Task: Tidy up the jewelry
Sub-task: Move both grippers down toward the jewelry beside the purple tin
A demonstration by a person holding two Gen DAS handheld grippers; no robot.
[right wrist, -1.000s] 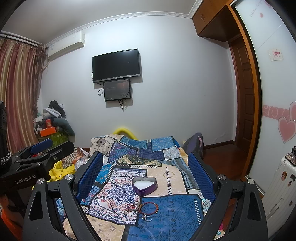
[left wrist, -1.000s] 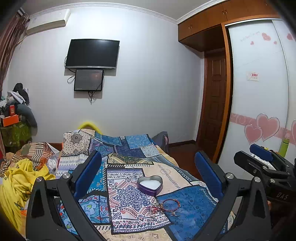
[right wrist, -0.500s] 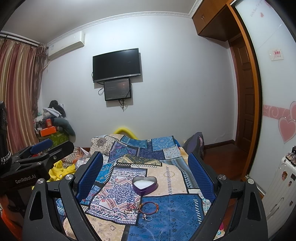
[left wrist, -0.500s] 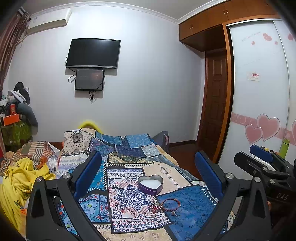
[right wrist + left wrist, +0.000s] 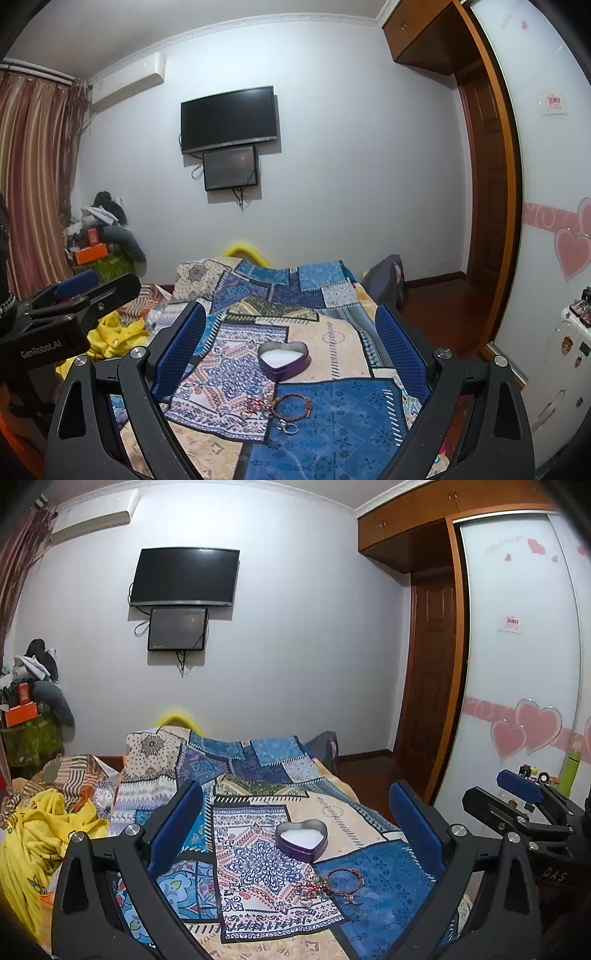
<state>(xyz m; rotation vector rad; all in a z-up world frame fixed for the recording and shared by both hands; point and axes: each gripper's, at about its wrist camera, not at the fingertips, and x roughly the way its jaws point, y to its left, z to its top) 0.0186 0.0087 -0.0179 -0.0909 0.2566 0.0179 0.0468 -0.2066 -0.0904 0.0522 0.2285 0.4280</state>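
A purple heart-shaped tin (image 5: 301,837) with a white lining sits open on the patterned bedspread (image 5: 255,864); it also shows in the right wrist view (image 5: 283,359). A small heap of jewelry with a red bracelet (image 5: 343,880) lies just in front of the tin, seen too in the right wrist view (image 5: 291,405) with rings beside it. My left gripper (image 5: 295,812) is open and empty, held above the bed short of the tin. My right gripper (image 5: 288,332) is open and empty, likewise short of the tin.
A yellow cloth (image 5: 40,834) and striped bedding lie at the bed's left. A white wardrobe (image 5: 517,664) with pink hearts and a wooden door (image 5: 432,701) stand at the right. A white suitcase (image 5: 554,369) stands by the bed's right side.
Both views have shifted very slightly; the grippers stay open and the tin and jewelry have not moved.
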